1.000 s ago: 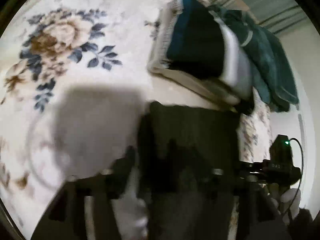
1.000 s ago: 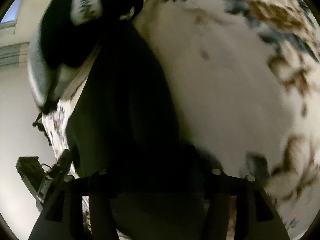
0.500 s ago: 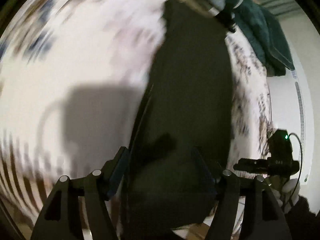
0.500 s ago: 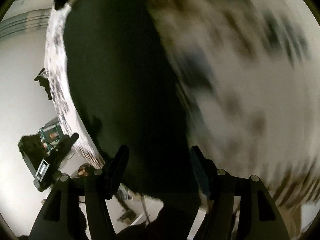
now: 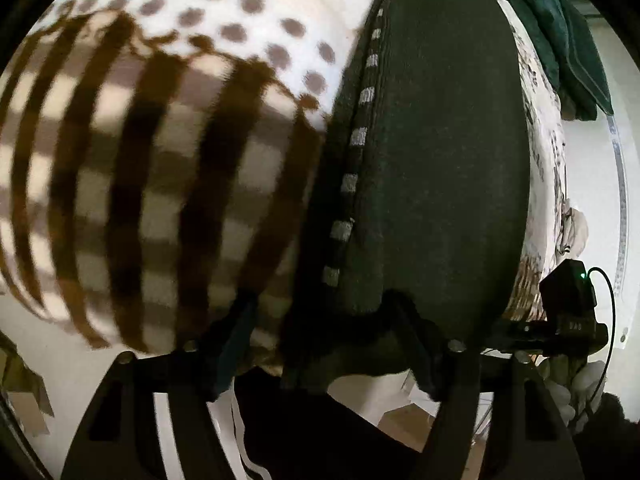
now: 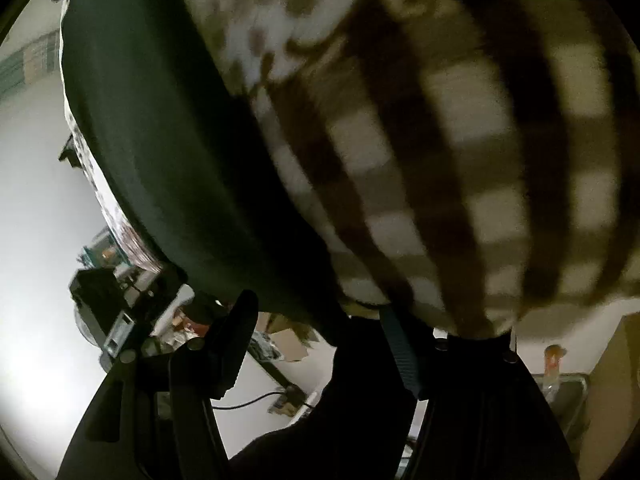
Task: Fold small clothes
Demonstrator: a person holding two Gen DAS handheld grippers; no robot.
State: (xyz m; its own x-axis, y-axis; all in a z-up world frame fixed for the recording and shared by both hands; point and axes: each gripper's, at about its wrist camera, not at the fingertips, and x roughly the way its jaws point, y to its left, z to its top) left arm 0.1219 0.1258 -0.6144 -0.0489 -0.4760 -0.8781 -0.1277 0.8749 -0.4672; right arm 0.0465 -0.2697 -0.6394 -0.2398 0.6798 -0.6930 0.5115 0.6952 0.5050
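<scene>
I think I am in a home: a patterned blanket [image 5: 168, 184] covers the surface, folded clothes [image 5: 560, 36] lie on it, cardboard boxes [image 6: 288, 344] stand beside white walls.

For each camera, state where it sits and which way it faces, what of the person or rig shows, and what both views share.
Left wrist: sits on the left gripper, facing steeply down at a dark garment on the patterned cloth; its opening jaws frame the garment's near edge, with the right gripper at far right.
Right wrist: sits on the right gripper, facing down at the garment from the other side; the left gripper shows lower left.
Shared: garment, patterned cloth, each other's gripper.
</scene>
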